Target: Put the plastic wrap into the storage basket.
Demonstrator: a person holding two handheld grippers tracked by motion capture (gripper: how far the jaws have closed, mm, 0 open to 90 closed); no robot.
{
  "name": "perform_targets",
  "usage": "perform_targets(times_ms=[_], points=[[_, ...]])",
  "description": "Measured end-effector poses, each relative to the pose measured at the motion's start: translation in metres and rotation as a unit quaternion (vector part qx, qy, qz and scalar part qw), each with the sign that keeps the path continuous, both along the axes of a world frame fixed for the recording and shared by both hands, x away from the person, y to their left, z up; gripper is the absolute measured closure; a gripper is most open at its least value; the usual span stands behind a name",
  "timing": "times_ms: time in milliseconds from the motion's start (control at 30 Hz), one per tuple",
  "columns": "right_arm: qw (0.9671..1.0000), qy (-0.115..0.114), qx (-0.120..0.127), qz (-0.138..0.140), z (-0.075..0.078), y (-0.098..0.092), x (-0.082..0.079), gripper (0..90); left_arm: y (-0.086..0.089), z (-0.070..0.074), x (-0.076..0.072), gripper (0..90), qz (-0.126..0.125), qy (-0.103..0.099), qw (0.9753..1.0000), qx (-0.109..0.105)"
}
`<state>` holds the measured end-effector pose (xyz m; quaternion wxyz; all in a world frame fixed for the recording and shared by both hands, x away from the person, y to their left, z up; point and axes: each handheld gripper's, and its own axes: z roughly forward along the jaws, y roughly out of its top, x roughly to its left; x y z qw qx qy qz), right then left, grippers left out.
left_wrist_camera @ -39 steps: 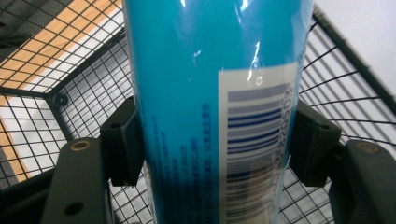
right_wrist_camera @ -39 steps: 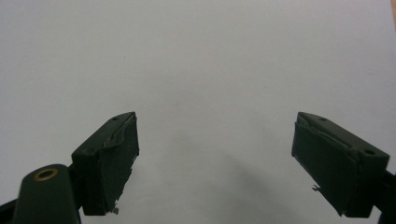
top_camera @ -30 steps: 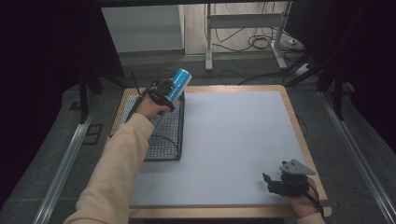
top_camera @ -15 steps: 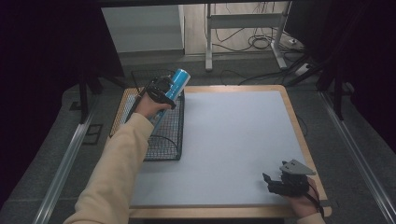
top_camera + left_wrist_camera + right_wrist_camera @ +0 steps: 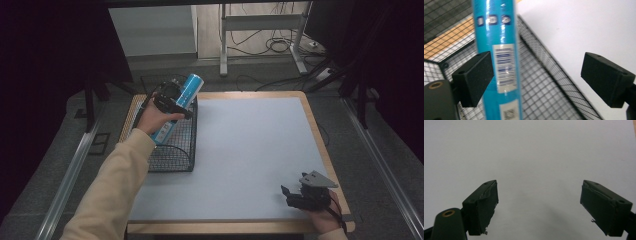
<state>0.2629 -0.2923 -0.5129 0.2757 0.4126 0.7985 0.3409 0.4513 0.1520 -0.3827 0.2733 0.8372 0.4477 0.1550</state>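
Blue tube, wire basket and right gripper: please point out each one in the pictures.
blue tube (image 5: pixel 496 30), left gripper view, on its upper body.
wire basket (image 5: pixel 172 162), high view, on its near wall.
right gripper (image 5: pixel 286 196), high view, between its open jaws.

Lab or recording studio. Black curtains (image 5: pixel 45 75) hang on both sides. Wood-edged bench (image 5: pixel 320 145) with white top stands on grey carpet (image 5: pixel 60 165). Loose cables (image 5: pixel 280 45) lie far behind, by a metal stand (image 5: pixel 260 30); floor rails (image 5: pixel 70 170) flank the bench.

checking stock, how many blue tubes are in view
1. The blue tube leans tilted in the wire basket at the table's left edge, between the open jaws of the left gripper. Any others lying inside the basket would likely show.
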Motion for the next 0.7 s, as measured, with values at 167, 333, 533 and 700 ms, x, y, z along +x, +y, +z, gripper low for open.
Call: perform_targets(times_ms=[167,333,533,700], points=[[1.0000,0.000,0.002,-0.001,0.000,0.000,0.000,15.3,-0.007,0.007,-0.025,12.5,-0.019,-0.015,0.9997,-0.011],[1.0000,-0.002,0.002,-0.001,0.001,0.000,0.000,15.3,-0.016,0.012,-0.056,13.6,-0.044,-0.032,0.9978,-0.037],[1.0000,-0.002,0.002,0.000,0.001,0.000,-0.001,15.3,-0.029,0.004,-0.093,13.6,-0.077,-0.031,0.9956,-0.044],[1.0000,-0.004,0.003,-0.001,0.002,0.000,-0.001,15.3,-0.034,-0.011,-0.124,13.9,-0.094,-0.040,0.9930,-0.060]])
